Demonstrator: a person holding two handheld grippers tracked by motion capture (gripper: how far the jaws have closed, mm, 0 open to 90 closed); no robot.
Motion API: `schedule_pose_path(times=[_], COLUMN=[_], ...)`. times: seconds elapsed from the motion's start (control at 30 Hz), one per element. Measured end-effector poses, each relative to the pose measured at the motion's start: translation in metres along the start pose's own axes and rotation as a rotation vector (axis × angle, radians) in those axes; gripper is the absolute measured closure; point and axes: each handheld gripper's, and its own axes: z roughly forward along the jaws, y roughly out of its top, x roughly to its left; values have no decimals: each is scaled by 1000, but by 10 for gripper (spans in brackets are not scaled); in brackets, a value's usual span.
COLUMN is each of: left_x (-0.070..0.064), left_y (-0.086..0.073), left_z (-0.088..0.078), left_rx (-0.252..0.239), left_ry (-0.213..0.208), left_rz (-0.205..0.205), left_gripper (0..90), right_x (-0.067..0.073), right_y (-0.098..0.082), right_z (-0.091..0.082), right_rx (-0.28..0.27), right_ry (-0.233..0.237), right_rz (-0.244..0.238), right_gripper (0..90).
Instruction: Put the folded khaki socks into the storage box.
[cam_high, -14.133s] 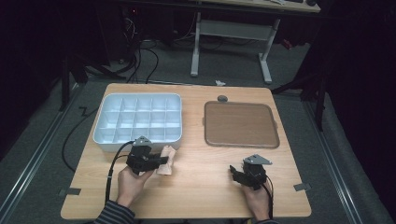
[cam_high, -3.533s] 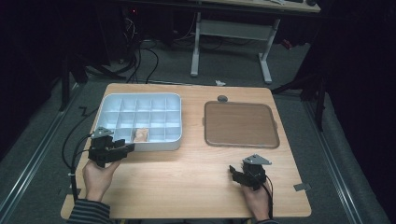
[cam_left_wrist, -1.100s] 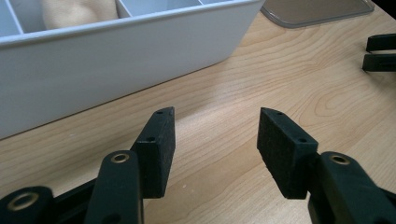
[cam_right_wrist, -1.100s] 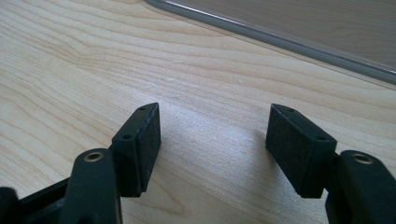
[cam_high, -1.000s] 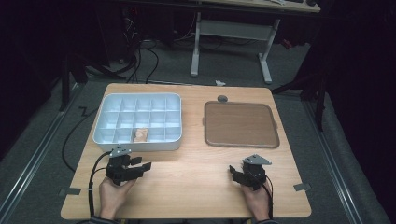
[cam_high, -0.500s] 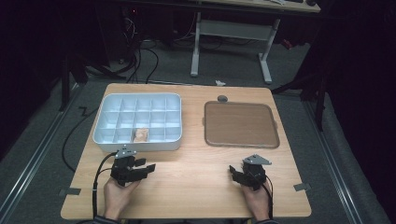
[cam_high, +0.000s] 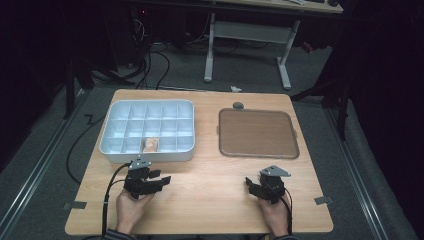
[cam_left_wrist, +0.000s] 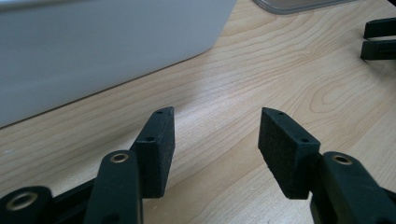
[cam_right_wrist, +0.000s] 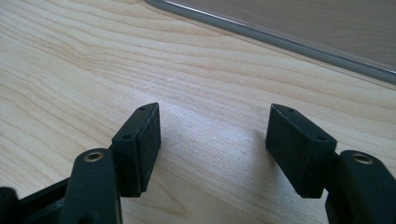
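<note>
Step in hand: sorting appears finished for the one piece on the table. Both claws rest on the table (cam_high: 205, 200), released and holding nothing.

Left gripper (cam_high: 159, 181): lower left of the high view, just below the near wall of the white divided tray (cam_high: 116, 150). In the left gripper view its jaws stand apart over bare wood, with nothing between the pads (cam_left_wrist: 159, 149). The tray wall (cam_left_wrist: 93, 56) fills the upper left of that frame.

Right gripper (cam_high: 251, 186): lower right of centre in the high view, below the brown flat tray (cam_high: 258, 134). In the right gripper view its jaws also stand apart over bare wood, empty. The brown tray's rim (cam_right_wrist: 280, 37) crosses the upper right of that frame.

Location of the work piece: a small tan piece (cam_high: 150, 145) lies in a compartment of the white tray's nearest row, about the middle of that row, above and slightly left of the left gripper's jaws. What it is cannot be told at this size.

Next move, as judged: the brown tray holds nothing and no loose piece lies on the wood, so no pick is called for. If the piece must be shifted, the left gripper must rise over the tray wall and descend into the compartment between its dividers.
</note>
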Motion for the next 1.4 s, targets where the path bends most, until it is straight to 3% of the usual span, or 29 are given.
schedule_pose_path(times=[0.23, 0.97, 1.4], left_x=[-2, -8, -11], left_y=[-1, -4, -4], left_z=[8, 29, 41], left_rx=[7, 5, 22], left_ry=[1, 89, 111], left_rz=[11, 124, 145], left_gripper=[462, 458, 458], right_x=[0, 0, 0], right_y=[0, 0, 0], right_z=[0, 0, 0], right_rx=[0, 0, 0], right_ry=[0, 0, 0], right_rz=[-1, -1, -2], right_gripper=[356, 355, 355])
